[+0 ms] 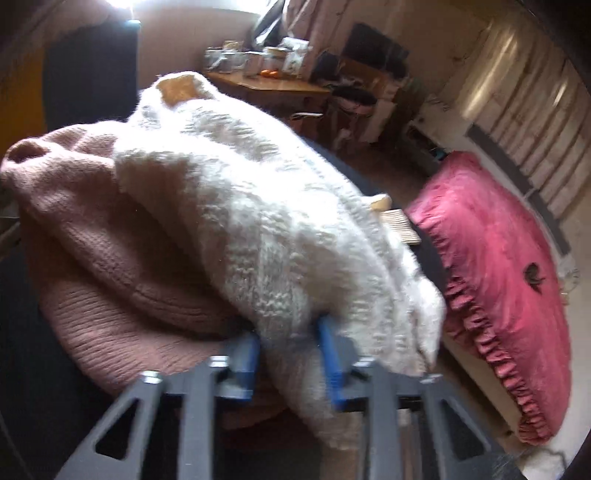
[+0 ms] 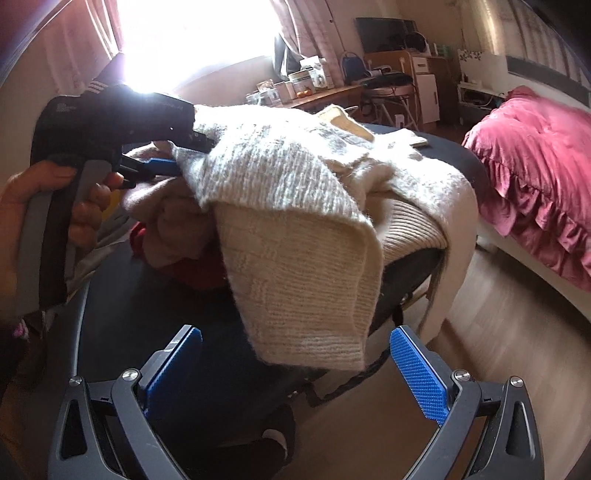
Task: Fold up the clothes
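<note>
Your left gripper (image 1: 290,343) pinches the cream sweater (image 1: 258,221) at lower centre, lifting its edge to fold; your right gripper (image 2: 295,365) gapes empty below the hanging hem, ready to catch it.

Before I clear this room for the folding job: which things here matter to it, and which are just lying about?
Part of the job:
- cream knit sweater, pinched in the left gripper
- pink knit garment under it
- right gripper, open near the sweater's hanging end

Just lying about:
- red ruffled bedspread
- cluttered wooden desk
- monitor
</note>
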`<action>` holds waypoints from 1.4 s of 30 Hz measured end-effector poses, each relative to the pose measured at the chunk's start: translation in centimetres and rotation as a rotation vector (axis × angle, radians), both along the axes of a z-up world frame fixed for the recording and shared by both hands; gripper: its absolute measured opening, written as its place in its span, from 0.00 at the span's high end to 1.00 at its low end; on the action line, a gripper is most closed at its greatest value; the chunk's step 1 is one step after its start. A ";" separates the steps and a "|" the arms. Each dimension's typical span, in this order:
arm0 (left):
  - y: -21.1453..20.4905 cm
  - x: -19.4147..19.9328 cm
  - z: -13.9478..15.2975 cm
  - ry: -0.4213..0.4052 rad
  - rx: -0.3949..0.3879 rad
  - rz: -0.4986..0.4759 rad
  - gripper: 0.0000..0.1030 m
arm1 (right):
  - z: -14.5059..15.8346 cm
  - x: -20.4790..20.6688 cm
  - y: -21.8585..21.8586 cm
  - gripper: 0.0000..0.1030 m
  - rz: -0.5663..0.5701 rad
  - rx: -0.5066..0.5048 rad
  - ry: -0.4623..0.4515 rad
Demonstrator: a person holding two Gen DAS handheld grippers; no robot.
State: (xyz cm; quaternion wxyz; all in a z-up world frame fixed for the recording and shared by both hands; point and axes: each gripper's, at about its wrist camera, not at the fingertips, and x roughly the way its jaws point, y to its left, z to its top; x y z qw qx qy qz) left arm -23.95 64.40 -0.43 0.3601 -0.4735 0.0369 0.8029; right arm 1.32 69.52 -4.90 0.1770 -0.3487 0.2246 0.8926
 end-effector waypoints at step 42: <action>-25.3 -2.0 7.3 0.266 0.043 0.046 0.67 | -1.7 -4.6 -10.5 0.00 0.172 -0.006 -0.053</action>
